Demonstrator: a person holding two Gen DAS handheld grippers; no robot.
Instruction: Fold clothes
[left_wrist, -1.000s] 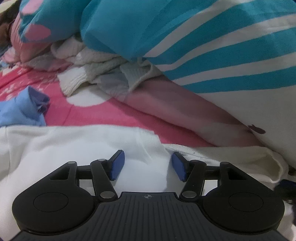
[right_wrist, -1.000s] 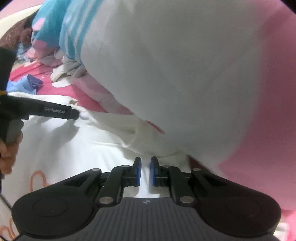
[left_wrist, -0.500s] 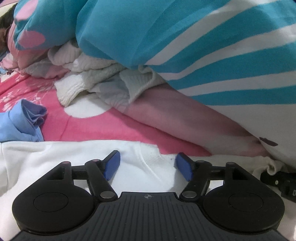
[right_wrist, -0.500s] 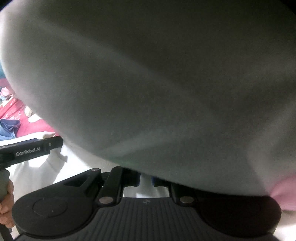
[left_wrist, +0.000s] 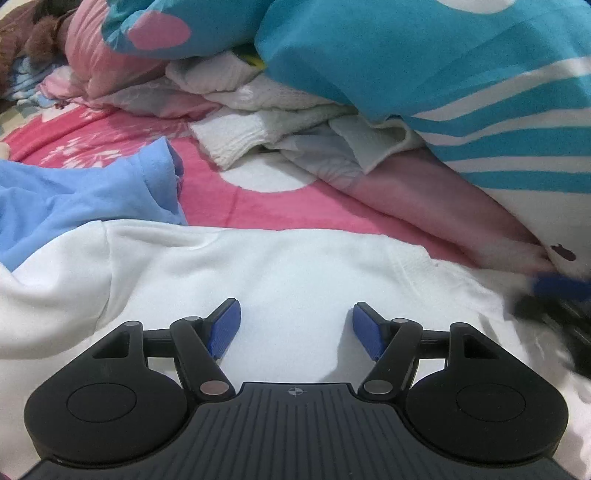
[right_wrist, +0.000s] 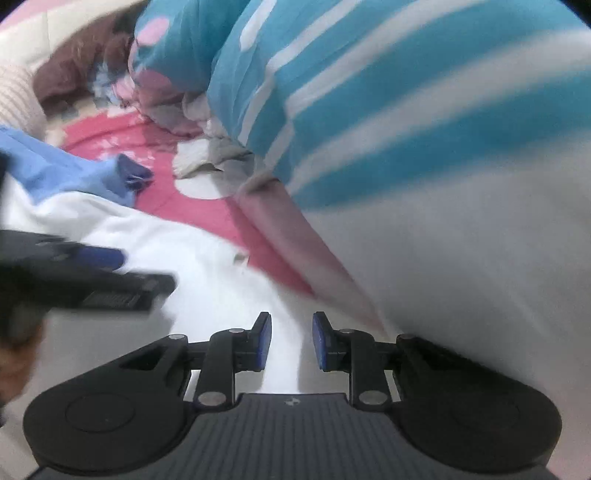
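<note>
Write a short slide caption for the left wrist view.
Open left hand-held gripper above a white garment on pink bedding, blue cloth beside.

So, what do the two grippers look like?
Both the left gripper and the right gripper are matte black plastic, with blue ribbed pads on the jaws, silver pivot pins, two round discs and a ridged centre plate bearing a small mark.

Spread flat on the bed (left_wrist: 229, 199): a sweatshirt (left_wrist: 295, 273). Beyond its left shoulder, a crumpled shirt (left_wrist: 85, 192); behind it, a heap of knitwear (left_wrist: 258, 107); over that heap and to the sweatshirt's right, a bulky duvet (left_wrist: 443, 74).
</note>
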